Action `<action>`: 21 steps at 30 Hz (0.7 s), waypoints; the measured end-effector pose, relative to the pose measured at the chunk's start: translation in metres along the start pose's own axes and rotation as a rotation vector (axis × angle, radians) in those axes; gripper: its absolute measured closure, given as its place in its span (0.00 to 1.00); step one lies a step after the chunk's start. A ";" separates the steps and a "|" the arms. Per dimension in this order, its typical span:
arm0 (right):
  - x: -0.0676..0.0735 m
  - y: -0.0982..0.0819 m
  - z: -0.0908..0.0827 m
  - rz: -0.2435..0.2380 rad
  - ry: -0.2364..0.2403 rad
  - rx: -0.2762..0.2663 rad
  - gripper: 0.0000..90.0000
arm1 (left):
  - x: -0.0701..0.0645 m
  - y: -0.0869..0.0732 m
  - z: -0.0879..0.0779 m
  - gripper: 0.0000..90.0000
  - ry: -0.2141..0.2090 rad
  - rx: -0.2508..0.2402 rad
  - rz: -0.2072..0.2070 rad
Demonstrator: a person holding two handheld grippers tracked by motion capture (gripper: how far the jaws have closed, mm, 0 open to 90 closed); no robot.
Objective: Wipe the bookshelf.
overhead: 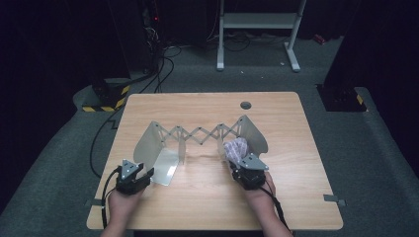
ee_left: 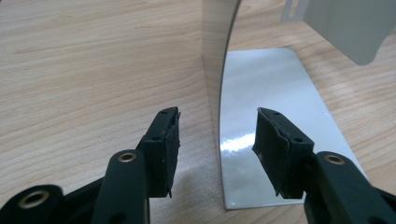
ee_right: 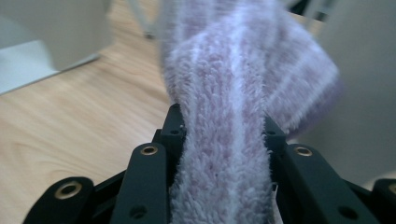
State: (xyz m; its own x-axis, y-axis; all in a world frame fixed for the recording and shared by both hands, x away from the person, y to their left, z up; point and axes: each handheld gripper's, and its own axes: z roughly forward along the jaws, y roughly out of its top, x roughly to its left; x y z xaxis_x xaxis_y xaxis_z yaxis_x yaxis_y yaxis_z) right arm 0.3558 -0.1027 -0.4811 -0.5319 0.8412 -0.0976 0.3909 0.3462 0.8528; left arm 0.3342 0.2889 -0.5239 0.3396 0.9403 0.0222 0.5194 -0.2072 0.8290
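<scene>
- The table (overhead: 207, 207) holds a metal folding rack (overhead: 197, 134), stretched wide so stuff probably fits between its plates.
- Right gripper (ee_right: 223, 122) is clamped on a fluffy purple towel (ee_right: 233, 93), lifted beside the rack's right end plate.
- Left gripper (ee_left: 217, 135) sits unclamped, nothing held, its jaws either side of the left plate's (ee_left: 212, 70) edge without touching.

I am showing my two black grippers, left (overhead: 143, 175) and right (overhead: 236, 167), wearing grey three-cornered plates, brass-ringed screw holes and trailing black cables.
</scene>
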 end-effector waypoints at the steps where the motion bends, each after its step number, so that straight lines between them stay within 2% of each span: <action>1: 0.006 0.001 0.001 -0.014 0.011 -0.002 0.72 | 0.000 0.000 0.000 0.55 -0.002 -0.001 0.001; 4: 0.023 0.002 0.002 -0.048 0.029 -0.007 0.72 | 0.001 0.000 -0.002 0.55 -0.005 -0.008 -0.001; 7: 0.031 0.003 0.004 -0.067 0.036 -0.007 0.72 | 0.002 0.000 -0.003 0.55 -0.009 -0.008 -0.004; 10: 0.028 0.002 0.010 -0.053 -0.014 0.006 0.72 | 0.001 0.000 -0.005 0.55 -0.011 -0.014 -0.004; 14: 0.016 -0.003 0.031 -0.056 -0.100 0.098 0.72 | 0.001 0.000 -0.003 0.55 -0.018 -0.010 -0.007; 17: 0.016 -0.003 0.044 -0.068 -0.138 0.138 0.72 | 0.001 0.000 -0.002 0.55 -0.026 -0.007 -0.005; 21: 0.017 0.006 0.052 -0.053 -0.164 0.136 0.73 | 0.002 0.000 -0.003 0.55 -0.038 -0.015 -0.010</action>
State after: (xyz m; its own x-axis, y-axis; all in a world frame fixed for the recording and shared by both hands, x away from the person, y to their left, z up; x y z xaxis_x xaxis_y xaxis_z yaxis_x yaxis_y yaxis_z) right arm 0.3885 -0.0648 -0.5047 -0.4290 0.8730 -0.2320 0.4693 0.4348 0.7686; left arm 0.3328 0.2919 -0.5218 0.3641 0.9313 -0.0069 0.5115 -0.1938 0.8371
